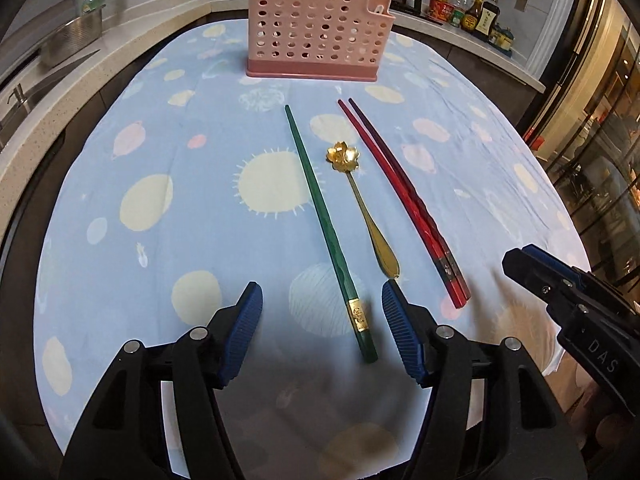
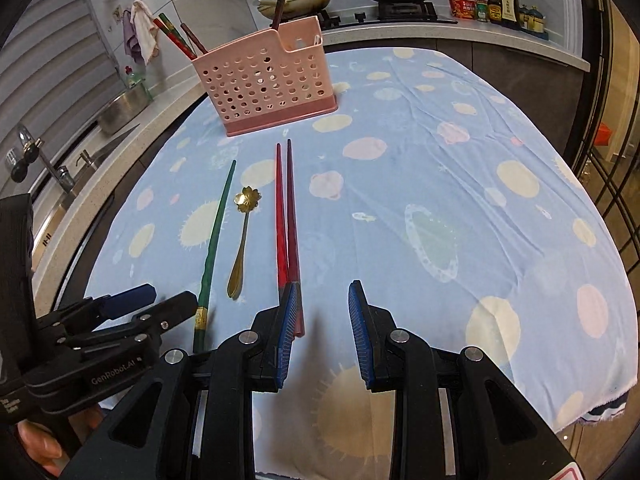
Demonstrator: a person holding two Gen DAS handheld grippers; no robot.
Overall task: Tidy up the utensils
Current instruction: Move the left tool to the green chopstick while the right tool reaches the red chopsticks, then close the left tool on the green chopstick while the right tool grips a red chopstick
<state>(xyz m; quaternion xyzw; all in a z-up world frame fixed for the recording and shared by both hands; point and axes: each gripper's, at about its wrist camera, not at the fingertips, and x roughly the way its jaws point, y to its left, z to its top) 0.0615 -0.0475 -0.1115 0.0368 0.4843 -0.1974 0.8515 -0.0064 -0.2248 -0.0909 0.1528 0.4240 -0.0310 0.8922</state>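
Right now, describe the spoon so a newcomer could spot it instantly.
Start at the pink holder on the blue tablecloth. In front of it lie utensils side by side: the spoon sits between the green chopstick and the red chopsticks. It alone is gold, with a flower-shaped bowl.

left gripper (image 1: 322,300): black plastic body showing angular arms with triangular cut-outs
left fingers (image 1: 244,332): blue ribbed pads sitting on black holders; silver round bolts (image 1: 133,347) showing at the joints
right gripper (image 2: 322,300): showing the same black frame and triangular openings
right fingers (image 2: 360,332): blue pads with fine ridges; silver bolts (image 2: 398,335) shining at the pivots
markings: white letters "DAS" showing on the right gripper's side in the left view; "GenRobot.AI" showing in white on the left gripper's side in the right view
screws: small cross-head screws showing near each tip, seen from the side
skin: bare fingertips (image 2: 40,446) peeking out at the lower left edge
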